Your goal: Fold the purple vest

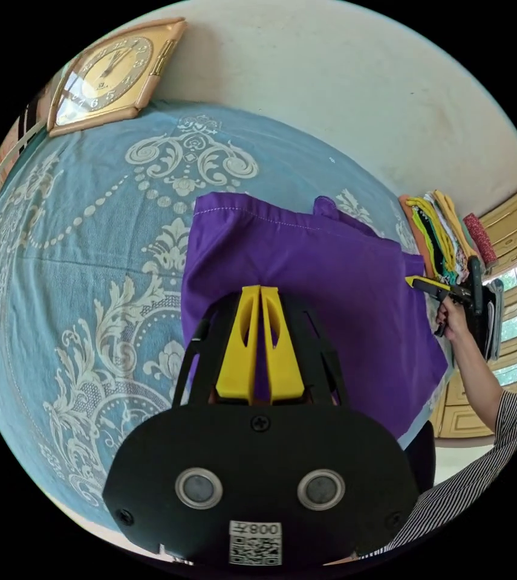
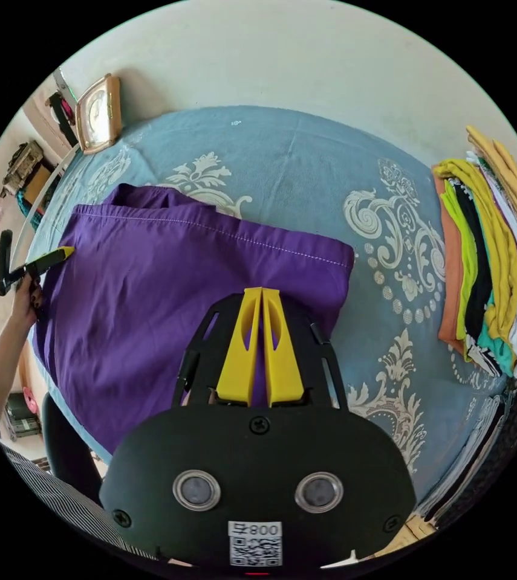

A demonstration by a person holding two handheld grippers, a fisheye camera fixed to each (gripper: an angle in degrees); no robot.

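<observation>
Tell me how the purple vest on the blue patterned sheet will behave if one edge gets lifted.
The purple vest lies flat with soft creases, so it is probably floppy and would drape and sag from the lifted edge. It looks like thin woven cloth, likely light. On the blue sheet it may drag and bunch rather than slide as one piece. Both tongs, left and right, appear shut above it.
</observation>
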